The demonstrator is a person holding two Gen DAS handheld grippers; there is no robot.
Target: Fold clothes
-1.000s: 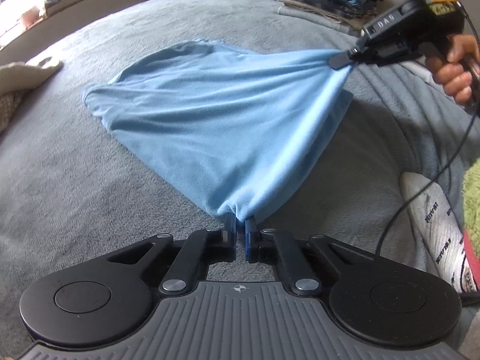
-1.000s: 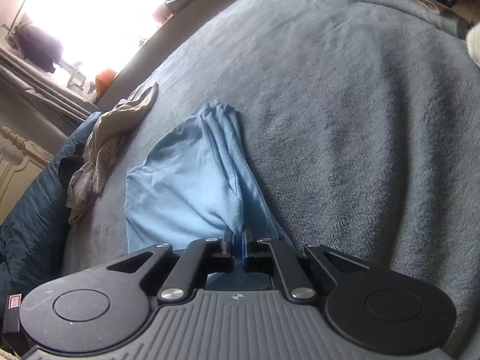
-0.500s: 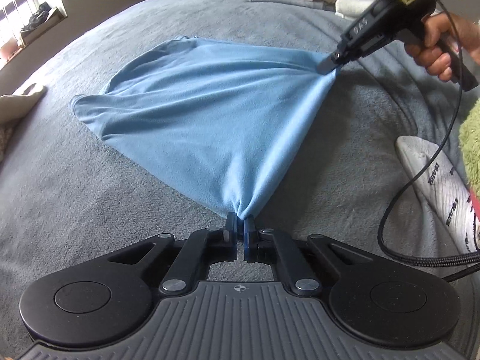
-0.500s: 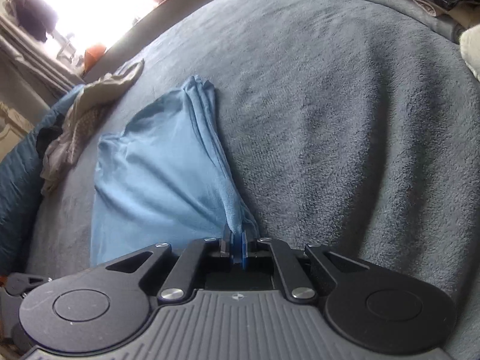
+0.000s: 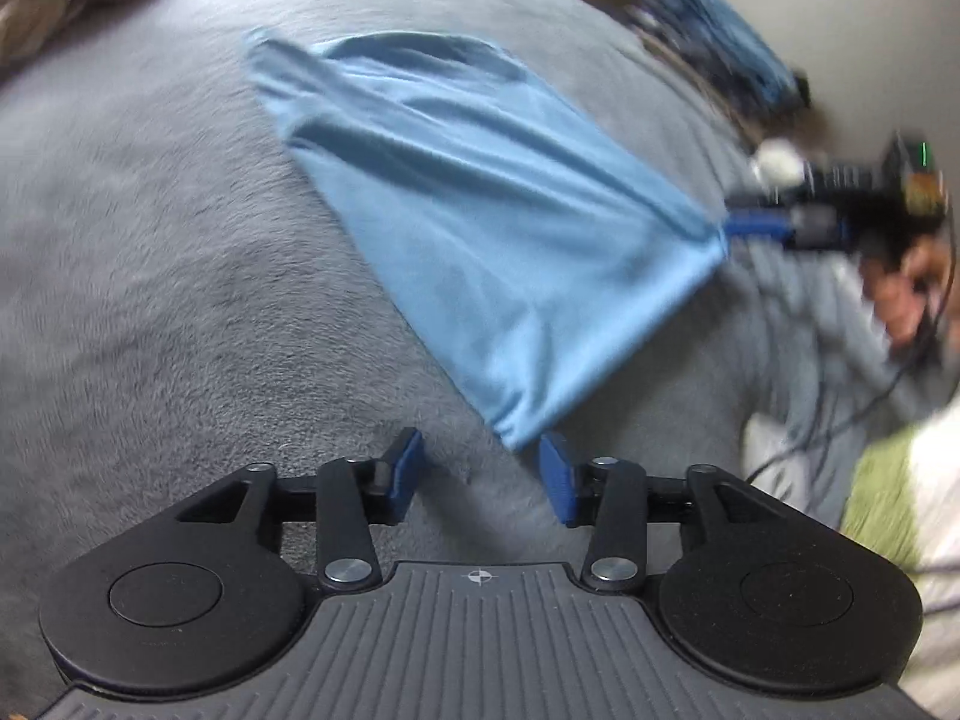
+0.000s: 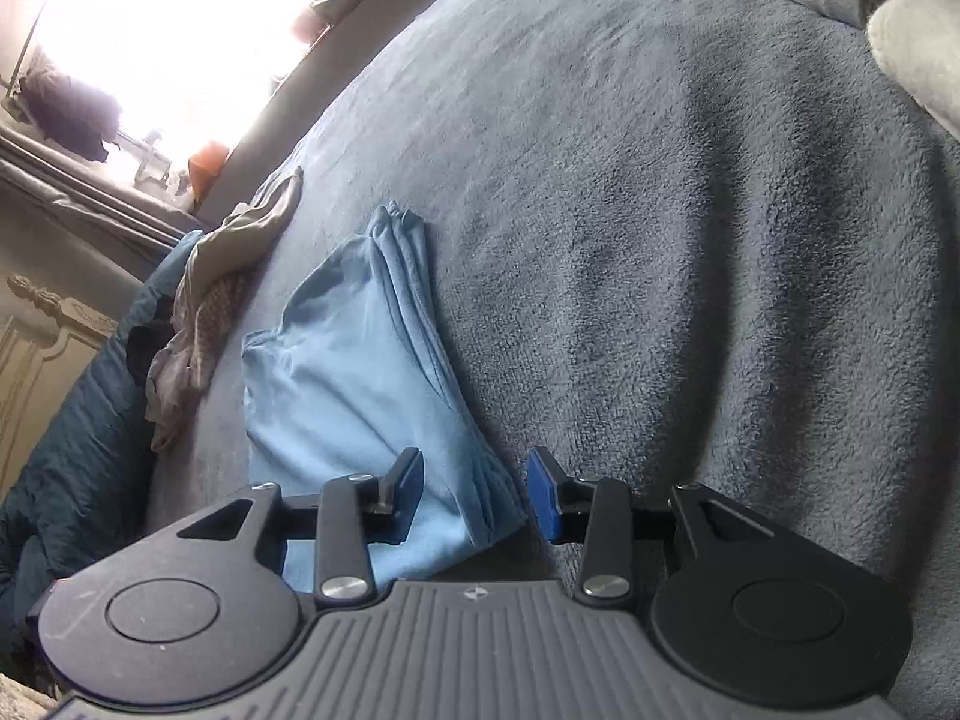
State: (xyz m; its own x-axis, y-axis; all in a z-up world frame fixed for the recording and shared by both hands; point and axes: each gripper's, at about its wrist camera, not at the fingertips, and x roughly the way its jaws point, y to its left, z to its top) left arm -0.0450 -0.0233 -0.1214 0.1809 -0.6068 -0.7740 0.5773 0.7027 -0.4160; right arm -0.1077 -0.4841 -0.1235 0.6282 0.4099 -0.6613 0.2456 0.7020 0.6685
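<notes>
Two tools, both gaping: is either one holding anything? asks the first onlooker.

No, says the second. The left tool [image 5: 480, 468] has its jaws wide and nothing in them. One corner of the blue garment [image 5: 480, 228] lies on the grey bed [image 5: 150, 300] just ahead of its right finger [image 5: 555, 477], close to the bed's near edge. The right tool [image 6: 474, 495] is just as wide, with the garment's other near corner lying loose between its fingers.

And the garment itself?

It is on the bed, fanning out from those two corners toward the middle. It is wrinkled at the far end and stacked in several layers along one side. The left view is blurred, so I can't judge the finer creases.

What could go wrong from here?

Mostly the layers, I think. If a tool closes on that stacked edge, it may catch only the top sheet, and then the stack would peel apart. The bed cover is plush, so a low pinch could grab fleece along with the cloth and drag both. The corner by the left tool sits off-centre, so closing there could miss it. A cable [image 5: 840, 420] also trails below the hand [image 5: 900, 294] on the right tool, and it might snag.

Anything nearby in the way?

Some beige clothing [image 6: 204, 300] is heaped at the bed's side edge, and a folded pile [image 5: 720, 42] sits at the far edge. Both are well apart from the garment.
</notes>
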